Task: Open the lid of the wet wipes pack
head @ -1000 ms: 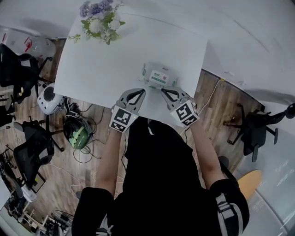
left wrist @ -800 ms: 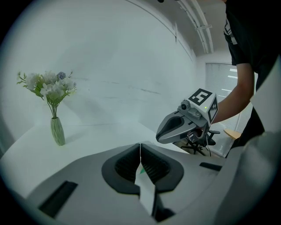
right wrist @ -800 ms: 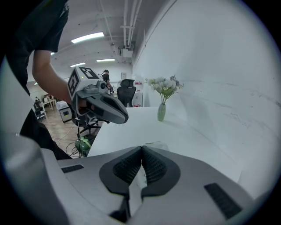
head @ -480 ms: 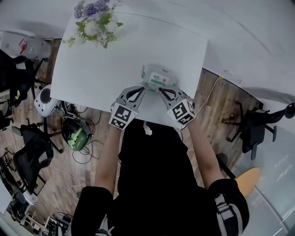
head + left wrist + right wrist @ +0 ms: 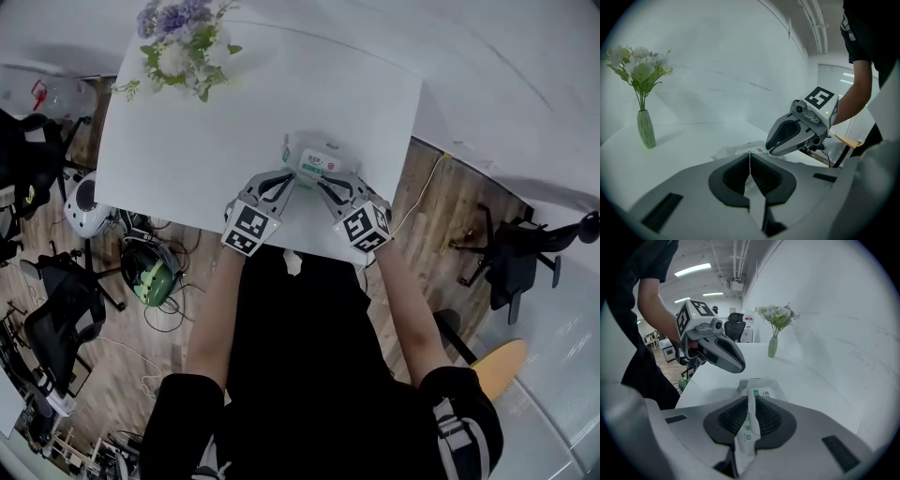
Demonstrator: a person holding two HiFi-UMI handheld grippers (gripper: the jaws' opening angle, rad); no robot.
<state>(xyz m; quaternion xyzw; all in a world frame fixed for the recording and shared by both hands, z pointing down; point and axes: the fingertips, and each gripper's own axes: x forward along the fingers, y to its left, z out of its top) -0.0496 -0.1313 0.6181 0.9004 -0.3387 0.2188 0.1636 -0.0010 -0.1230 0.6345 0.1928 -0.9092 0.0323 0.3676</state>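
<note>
As left gripper (image 5: pixel 286 180) — right gripper (image 5: pixel 322 182) — pinch pack (image 5: pixel 317 150) (ends)

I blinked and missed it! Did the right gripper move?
Yes. Against the table's far corner, the right gripper slid left, toward the pack.

1 wipes pack (image 5: pixel 317 161), 1 flower vase (image 5: pixel 646 130), 1 table (image 5: pixel 187 141), 2 tools: L tool (image 5: pixel 289 180) & R tool (image 5: pixel 322 184).

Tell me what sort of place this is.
Likely an office or lab workroom: black office chairs stand on a wooden floor, cables lie tangled beside the white table, and strip lights hang overhead.
</note>
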